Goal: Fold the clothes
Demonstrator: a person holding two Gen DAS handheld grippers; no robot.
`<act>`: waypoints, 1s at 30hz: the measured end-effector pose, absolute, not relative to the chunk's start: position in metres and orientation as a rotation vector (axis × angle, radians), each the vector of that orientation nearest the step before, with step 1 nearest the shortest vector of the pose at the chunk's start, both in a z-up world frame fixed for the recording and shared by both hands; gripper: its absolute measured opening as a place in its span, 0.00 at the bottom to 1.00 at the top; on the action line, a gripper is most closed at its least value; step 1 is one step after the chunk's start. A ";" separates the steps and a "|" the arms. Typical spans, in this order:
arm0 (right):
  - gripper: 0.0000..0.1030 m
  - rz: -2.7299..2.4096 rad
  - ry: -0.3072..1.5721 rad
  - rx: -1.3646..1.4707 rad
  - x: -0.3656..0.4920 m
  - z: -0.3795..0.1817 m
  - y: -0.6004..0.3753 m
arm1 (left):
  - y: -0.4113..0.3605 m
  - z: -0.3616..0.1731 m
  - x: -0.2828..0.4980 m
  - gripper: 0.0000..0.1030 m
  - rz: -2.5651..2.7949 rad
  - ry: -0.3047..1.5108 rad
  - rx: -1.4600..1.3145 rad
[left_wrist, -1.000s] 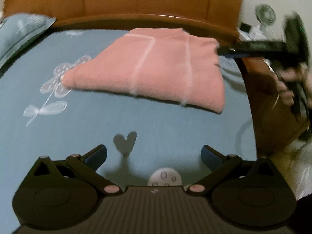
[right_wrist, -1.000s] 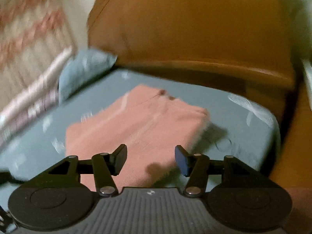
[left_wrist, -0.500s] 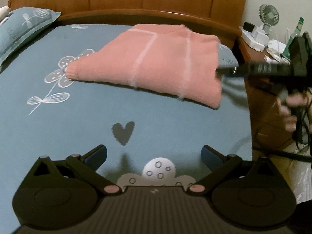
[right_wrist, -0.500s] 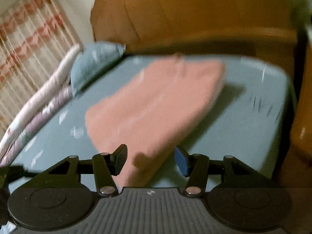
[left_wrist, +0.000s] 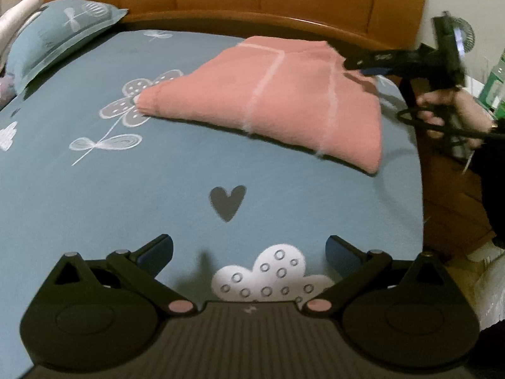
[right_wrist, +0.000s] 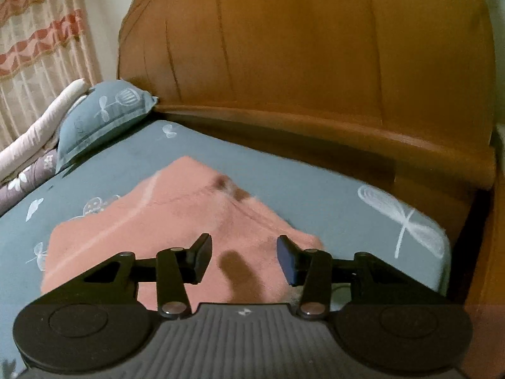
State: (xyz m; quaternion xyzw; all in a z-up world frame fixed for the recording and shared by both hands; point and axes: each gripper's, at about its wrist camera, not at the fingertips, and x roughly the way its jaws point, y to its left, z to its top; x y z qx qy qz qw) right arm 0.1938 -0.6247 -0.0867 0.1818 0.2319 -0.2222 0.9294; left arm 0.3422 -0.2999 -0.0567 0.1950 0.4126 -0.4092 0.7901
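A folded pink garment [left_wrist: 268, 94] with pale stripes lies flat on the blue printed bedsheet [left_wrist: 126, 195], towards the headboard. My left gripper [left_wrist: 249, 252] hovers open over bare sheet, well short of the garment, with nothing between its fingers. In the left wrist view my right gripper [left_wrist: 359, 63], held by a hand [left_wrist: 448, 110], reaches in from the right over the garment's far right corner. In the right wrist view the right gripper [right_wrist: 243, 259] stands open above the pink garment [right_wrist: 157, 221], its jaws apart with no cloth between them.
A wooden headboard [right_wrist: 315, 63] runs behind the bed. A blue pillow [left_wrist: 60, 31] and a rolled quilt [right_wrist: 41, 126] lie at the far left, beside a curtain [right_wrist: 38, 31]. A nightstand with a small fan [left_wrist: 467, 34] stands off the bed's right edge.
The right gripper has swung sideways and rolled along the garment's right side, ending over its far right corner. The left gripper has barely moved. The garment lies as before.
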 end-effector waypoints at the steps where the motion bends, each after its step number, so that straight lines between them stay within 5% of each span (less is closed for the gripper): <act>1: 0.57 -0.426 0.473 0.357 0.195 -0.080 -0.619 | -0.298 -0.058 0.343 0.99 -0.868 0.895 0.419; 4: 0.57 -0.332 0.503 0.284 0.217 -0.064 -0.603 | -0.293 -0.061 0.343 0.99 -0.834 0.898 0.437; 12: 0.79 -0.189 0.690 0.151 0.287 -0.088 -0.574 | -0.275 -0.062 0.338 0.99 -0.775 0.887 0.424; 30: 0.85 -0.049 0.738 0.017 0.367 -0.059 -0.530 | -0.221 -0.060 0.334 0.99 -0.540 0.907 0.333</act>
